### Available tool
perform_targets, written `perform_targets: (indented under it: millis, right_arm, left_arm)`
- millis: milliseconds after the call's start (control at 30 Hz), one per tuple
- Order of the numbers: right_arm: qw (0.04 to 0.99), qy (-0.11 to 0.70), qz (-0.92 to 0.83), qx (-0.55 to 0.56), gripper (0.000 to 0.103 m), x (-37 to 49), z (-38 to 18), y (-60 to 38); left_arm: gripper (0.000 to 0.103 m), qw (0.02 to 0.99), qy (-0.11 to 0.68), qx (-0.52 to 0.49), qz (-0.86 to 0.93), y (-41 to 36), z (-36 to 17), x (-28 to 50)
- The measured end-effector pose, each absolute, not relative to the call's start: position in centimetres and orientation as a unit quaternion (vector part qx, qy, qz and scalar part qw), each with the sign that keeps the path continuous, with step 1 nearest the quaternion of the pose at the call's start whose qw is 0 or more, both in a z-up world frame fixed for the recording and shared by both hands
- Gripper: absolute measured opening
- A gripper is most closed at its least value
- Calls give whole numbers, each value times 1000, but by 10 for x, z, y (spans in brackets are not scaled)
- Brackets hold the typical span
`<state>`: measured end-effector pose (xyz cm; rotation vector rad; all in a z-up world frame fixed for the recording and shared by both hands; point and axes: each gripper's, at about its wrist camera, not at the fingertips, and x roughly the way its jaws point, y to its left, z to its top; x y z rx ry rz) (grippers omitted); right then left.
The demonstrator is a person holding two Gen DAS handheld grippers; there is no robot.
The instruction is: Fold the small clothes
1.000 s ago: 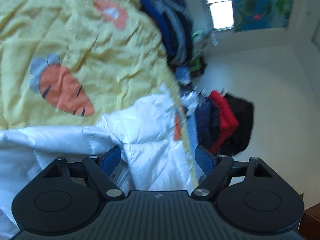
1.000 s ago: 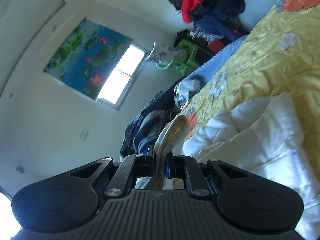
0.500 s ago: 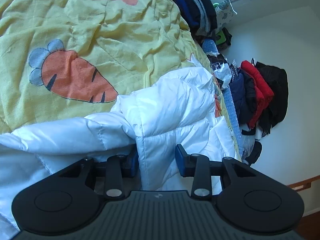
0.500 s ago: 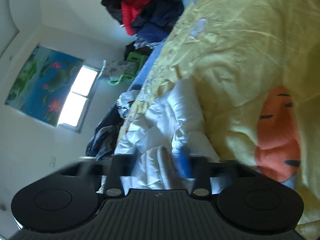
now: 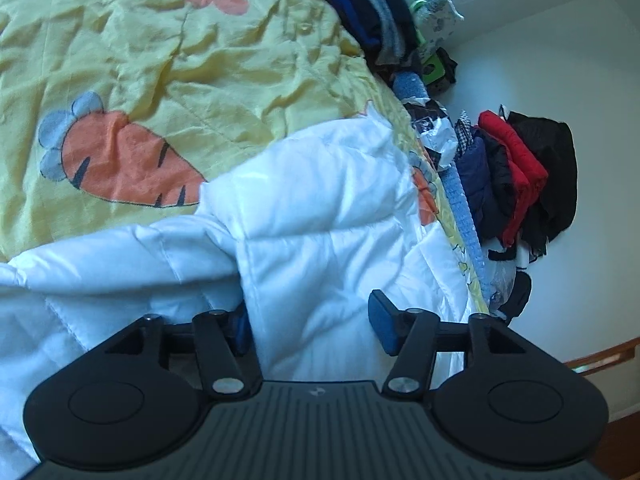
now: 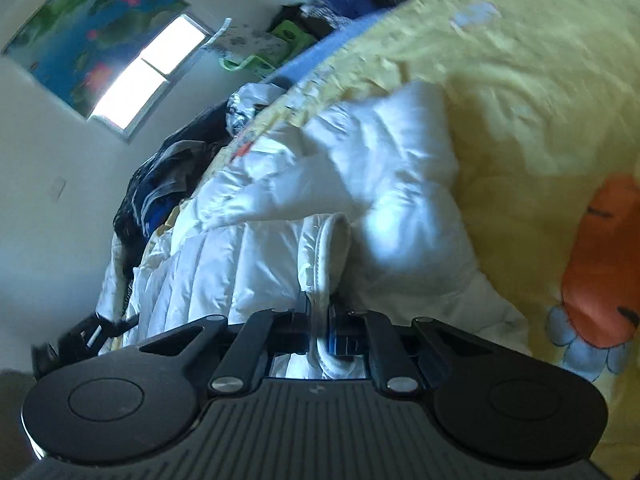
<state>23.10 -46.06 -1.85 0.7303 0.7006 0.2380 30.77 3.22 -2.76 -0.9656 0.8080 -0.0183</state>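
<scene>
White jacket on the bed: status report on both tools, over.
Right tool shut on white jacket cuff. Left tool jaws just opening, jacket fabric between them, not pinched. Jacket rumpled on yellow carrot quilt. Nothing in the way.

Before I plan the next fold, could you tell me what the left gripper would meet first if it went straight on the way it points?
Most likely the white padded jacket: it already bulges between the open left gripper. The yellow bedspread lies beyond.

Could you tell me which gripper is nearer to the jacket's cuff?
Right. The right gripper is shut on the cuff; the left gripper straddles a fold of the white jacket, no cuff visible there.
</scene>
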Motion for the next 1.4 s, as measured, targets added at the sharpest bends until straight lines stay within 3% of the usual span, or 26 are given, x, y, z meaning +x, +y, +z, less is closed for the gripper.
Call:
perform_targets:
  millis: [133, 300, 467, 533, 600, 667, 767, 967, 1033, 1233, 1400]
  right_arm:
    - [874, 290, 115, 372, 11, 217, -2, -482]
    - [868, 339, 82, 355, 11, 218, -31, -485]
    - [860, 326, 77, 386, 11, 213, -47, -483]
    - [855, 328, 76, 393, 24, 211, -47, -485]
    - [852, 319, 76, 408, 34, 203, -42, -491]
    - [861, 291, 69, 412, 51, 191, -31, -499]
    - [898, 230, 49, 373, 54, 176, -6, -501]
    - [905, 258, 121, 316, 54, 211, 14, -451]
    - [905, 279, 125, 296, 54, 228, 8, -430]
    - [930, 297, 102, 193, 58, 250, -4, -391]
    - [924, 318, 100, 189, 61, 253, -19, -394]
  left_arm:
    - [58, 821, 380, -426, -7, 28, -27, 307]
    - [58, 825, 383, -414, -17, 25, -32, 314]
    - [56, 848, 394, -355, -7, 11, -23, 317]
    - [59, 842, 408, -352, -19, 13, -17, 312]
    - [79, 834, 415, -361, -46, 21, -9, 300]
    - [83, 837, 406, -360, -67, 31, 2, 279]
    - [83, 861, 390, -317, -77, 40, 24, 253]
    - [83, 977, 171, -122, -24, -7, 72, 235]
    - [83, 989, 136, -58, -29, -34, 69, 246]
    - [83, 979, 186, 64, -47, -92, 29, 296]
    - [84, 962, 249, 101, -42, -95, -7, 314]
